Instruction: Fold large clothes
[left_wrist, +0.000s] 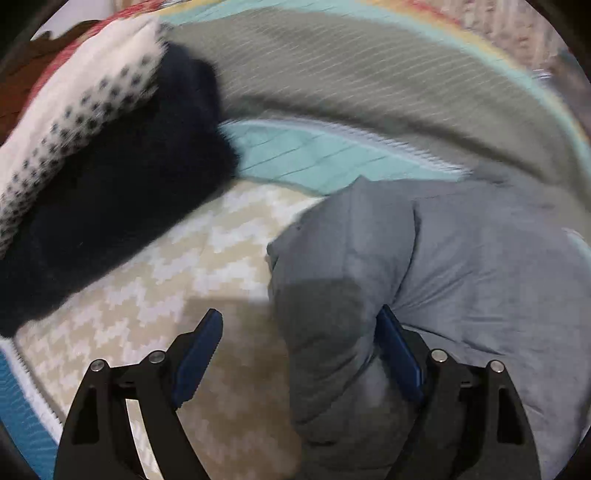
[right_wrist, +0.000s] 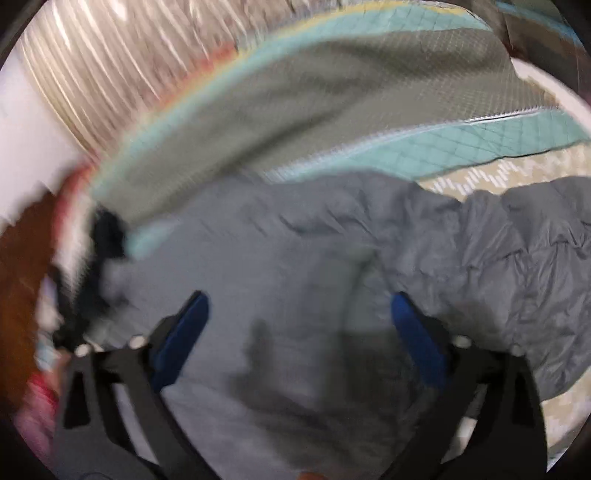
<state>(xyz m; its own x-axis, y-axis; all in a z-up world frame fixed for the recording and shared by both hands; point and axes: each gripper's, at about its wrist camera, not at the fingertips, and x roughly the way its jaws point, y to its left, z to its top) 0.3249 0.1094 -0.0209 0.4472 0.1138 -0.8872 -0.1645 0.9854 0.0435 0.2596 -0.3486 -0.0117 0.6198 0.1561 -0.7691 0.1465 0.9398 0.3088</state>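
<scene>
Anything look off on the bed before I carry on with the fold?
The grey garment is bunched, not flat: a crumpled fold sits between the open left gripper fingers, and the right-wrist view shows wrinkles at its far side. The right gripper is open above it. Motion blur hides finer detail.

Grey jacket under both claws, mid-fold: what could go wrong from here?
1. The left claw is open with only a bunched fold of the grey jacket between its fingers, so closing may catch one layer and the fold may slip.
2. The navy fleece garment lies close by on the quilt and could get dragged along.
3. The right claw is also open above the jacket, and its view is blurred, so aim is uncertain.
</scene>
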